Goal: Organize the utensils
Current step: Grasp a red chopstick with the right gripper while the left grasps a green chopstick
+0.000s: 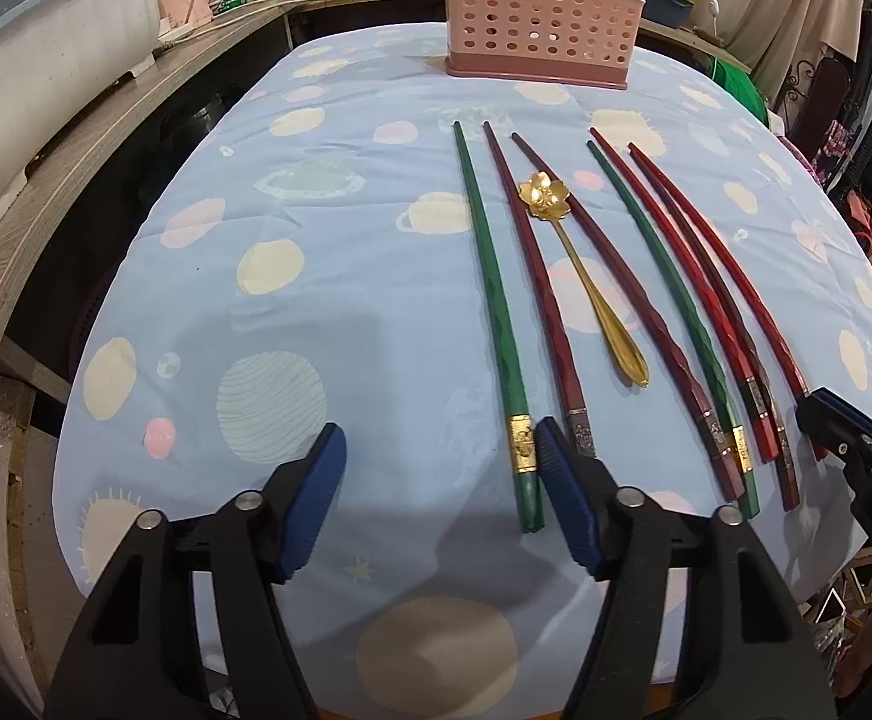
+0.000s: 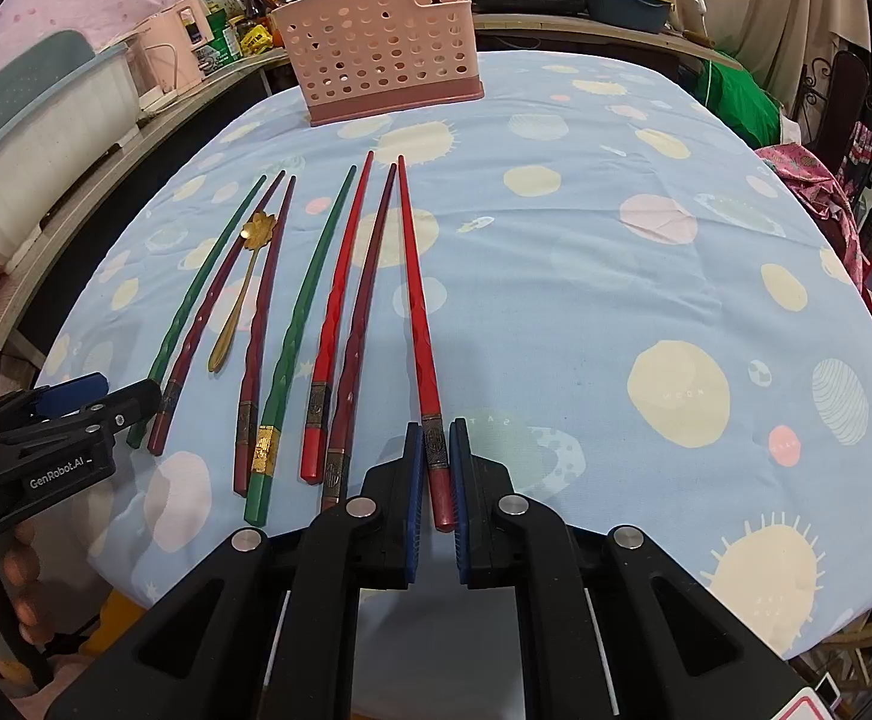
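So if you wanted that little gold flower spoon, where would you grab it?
Probably the thin handle of the gold spoon, about midway, coming straight down from above. It lies flat between two dark red chopsticks, so the tool's fingers have to straddle it crosswise in those narrow gaps. The flower bowl looks too wide.

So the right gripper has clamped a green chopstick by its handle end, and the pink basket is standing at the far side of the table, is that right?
Not quite. The right gripper is clamped on a red chopstick, not a green one; the right wrist view shows it between the jaws. The rest holds: it is gripped near its handle end, and the pink basket stands at the far side of the table.
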Tool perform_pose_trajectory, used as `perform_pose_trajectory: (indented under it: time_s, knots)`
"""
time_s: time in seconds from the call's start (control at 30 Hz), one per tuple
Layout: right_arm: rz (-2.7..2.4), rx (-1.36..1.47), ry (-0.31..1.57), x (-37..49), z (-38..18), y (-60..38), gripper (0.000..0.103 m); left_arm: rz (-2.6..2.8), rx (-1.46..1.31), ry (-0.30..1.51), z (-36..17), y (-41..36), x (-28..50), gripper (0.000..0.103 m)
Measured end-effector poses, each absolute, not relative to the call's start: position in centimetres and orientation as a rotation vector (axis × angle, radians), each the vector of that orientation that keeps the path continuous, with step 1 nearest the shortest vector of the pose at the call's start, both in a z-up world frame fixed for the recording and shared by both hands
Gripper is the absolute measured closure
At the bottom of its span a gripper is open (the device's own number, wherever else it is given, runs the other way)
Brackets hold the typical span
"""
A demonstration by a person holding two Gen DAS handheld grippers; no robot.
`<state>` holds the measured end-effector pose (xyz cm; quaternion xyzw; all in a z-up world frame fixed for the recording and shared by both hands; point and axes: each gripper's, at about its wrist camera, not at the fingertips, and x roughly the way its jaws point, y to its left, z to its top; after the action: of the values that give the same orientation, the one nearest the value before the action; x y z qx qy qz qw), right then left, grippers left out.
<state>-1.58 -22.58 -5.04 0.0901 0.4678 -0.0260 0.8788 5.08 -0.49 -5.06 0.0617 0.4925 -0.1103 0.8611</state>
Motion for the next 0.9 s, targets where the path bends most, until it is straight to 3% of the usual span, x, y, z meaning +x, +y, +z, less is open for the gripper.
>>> perform_pose_trajectory:
  time_s: [0.13, 0.2, 0.3, 0.9]
  knots:
    - [-0.054, 0.188, 0.975, -1.6, -5.0, -22.6, 0.095, -0.245, 0.132, 1.023, -4.8, -0.6, 4.9, 0.067]
    - [-0.054, 0.188, 0.975, -1.6, -5.0, -22.6, 0.095, -0.255, 0.134, 1.021, -4.8, -0.6, 4.9, 0.083]
    - [-0.054, 0.188, 0.975, -1.6, -5.1, -22.6, 0.095, -0.263, 0.130, 1.023, -4.7, -0.6, 4.8, 0.095]
    - [-0.017, 0.272, 0.901, -1.4, -1.2, -23.5, 0.098, -0.299, 0.068, 0.992, -1.0, -0.1, 4.9, 0.096]
